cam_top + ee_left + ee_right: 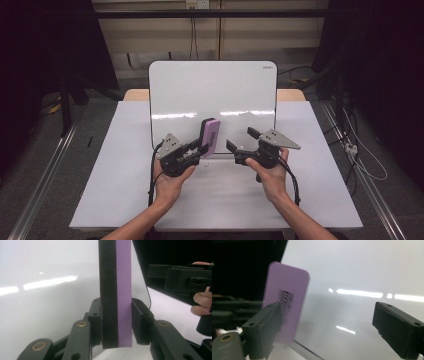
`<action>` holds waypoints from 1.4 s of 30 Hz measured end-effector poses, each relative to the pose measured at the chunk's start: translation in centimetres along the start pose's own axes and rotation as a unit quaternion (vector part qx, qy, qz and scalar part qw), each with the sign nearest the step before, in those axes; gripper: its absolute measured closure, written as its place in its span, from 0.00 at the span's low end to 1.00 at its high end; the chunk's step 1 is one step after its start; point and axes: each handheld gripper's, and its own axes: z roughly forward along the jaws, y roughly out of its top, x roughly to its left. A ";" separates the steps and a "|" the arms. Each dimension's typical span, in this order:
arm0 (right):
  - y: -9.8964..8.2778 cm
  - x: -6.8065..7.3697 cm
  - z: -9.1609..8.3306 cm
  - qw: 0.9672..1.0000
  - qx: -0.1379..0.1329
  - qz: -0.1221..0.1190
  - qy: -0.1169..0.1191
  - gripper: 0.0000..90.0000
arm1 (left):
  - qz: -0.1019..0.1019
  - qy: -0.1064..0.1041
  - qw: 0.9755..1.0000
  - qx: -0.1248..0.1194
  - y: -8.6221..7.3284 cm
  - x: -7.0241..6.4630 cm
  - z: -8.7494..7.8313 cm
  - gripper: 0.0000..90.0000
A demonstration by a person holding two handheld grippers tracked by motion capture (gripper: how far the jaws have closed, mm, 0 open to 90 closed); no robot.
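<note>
The left hand [170,182] comes in from the bottom of the high view and holds the left gripper [200,147] just in front of the near edge of the whiteboard [212,90]. Its jaws are clenched on a whiteboard eraser [210,136], which stands on end between them, rising up and away from the tongs over the lower part of the board. In the left gripper view the eraser [116,290] is pinched near its lower end: the black felt layer sits against one jaw and the purple body against the other, and the block runs straight up out of the top of that view. The white face of the board lies behind and to the left of the jaws, with streaks of reflected light on it.

Just to the right of the eraser, across a small gap, is the right gripper [241,140], held by the right hand [272,172]. Its jaws are released and spread wide, with nothing between them, and they point toward the eraser and the left gripper. In the right gripper view the two black jaws stand far apart at the bottom corners; the purple face of the eraser [287,302] shows beyond the left-hand jaw, with a dark patterned patch on it, and the glossy board [362,277] spreads beyond the open gap.

Both grippers hang above a white table [115,165], on which the board lies flat. Black cables trail back from each gripper along the forearms.
</note>
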 end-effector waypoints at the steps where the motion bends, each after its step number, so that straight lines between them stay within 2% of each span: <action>1: -0.2 -0.2 -0.2 1.000 0.006 -0.002 -0.005 0.09 | 0.005 0.003 1.000 0.003 0.1 -0.1 -0.1 0.72; 6: -0.9 -0.9 -1.3 1.000 0.015 -0.009 -0.018 0.08 | 0.032 0.006 0.999 0.015 1.0 -0.2 -1.0 0.72; 8: -1.1 -1.1 -1.9 1.000 0.018 -0.009 -0.018 0.06 | 0.046 0.011 0.999 0.018 1.4 0.0 -1.5 0.72; 10: -1.3 -1.4 -2.5 0.999 0.022 -0.019 -0.020 0.06 | 0.059 0.021 0.998 0.024 1.6 0.4 -2.1 0.72; 16: -1.9 -2.6 -3.9 0.998 0.027 -0.031 -0.048 0.06 | 0.073 0.056 0.995 0.025 2.0 1.7 -3.8 0.72; 19: -2.2 -3.0 -4.2 0.996 0.034 -0.042 -0.066 0.07 | 0.072 0.068 0.995 0.026 2.3 2.3 -4.8 0.72; 22: -2.4 -3.4 -4.7 0.995 0.036 -0.047 -0.077 0.07 | 0.080 0.086 0.993 0.031 2.5 3.0 -5.7 0.72; 24: -2.5 -3.6 -5.2 0.996 0.032 -0.046 -0.075 0.06 | 0.082 0.095 0.992 0.033 2.6 3.3 -6.1 0.72; 27: -2.6 -3.8 -5.7 0.996 0.032 -0.045 -0.077 0.06 | 0.096 0.109 0.988 0.044 2.8 3.7 -6.7 0.72; 30: -2.9 -4.1 -6.3 0.995 0.035 -0.045 -0.087 0.06 | 0.100 0.124 0.986 0.051 2.7 3.8 -7.0 0.72; 31: -3.0 -4.2 -6.5 0.994 0.037 -0.047 -0.092 0.06 | 0.110 0.128 0.984 0.058 2.7 3.9 -7.2 0.72; 32: -3.1 -4.4 -6.8 0.993 0.037 -0.049 -0.097 0.06 | 0.110 0.131 0.983 0.061 2.6 3.9 -7.3 0.72; 33: -3.2 -4.5 -7.0 0.993 0.038 -0.048 -0.100 0.06 | 0.107 0.131 0.984 0.061 2.6 4.0 -7.3 0.72; 36: -3.4 -4.8 -7.7 0.992 0.041 -0.052 -0.111 0.06 | 0.117 0.143 0.980 0.067 2.6 4.1 -7.5 0.72; 39: -3.6 -5.0 -8.3 0.991 0.047 -0.054 -0.116 0.06 | 0.122 0.147 0.979 0.077 2.5 4.0 -7.8 0.72; 42: -4.1 -5.3 -8.9 0.990 0.053 -0.055 -0.122 0.06 | 0.133 0.161 0.974 0.083 2.3 3.9 -7.9 0.72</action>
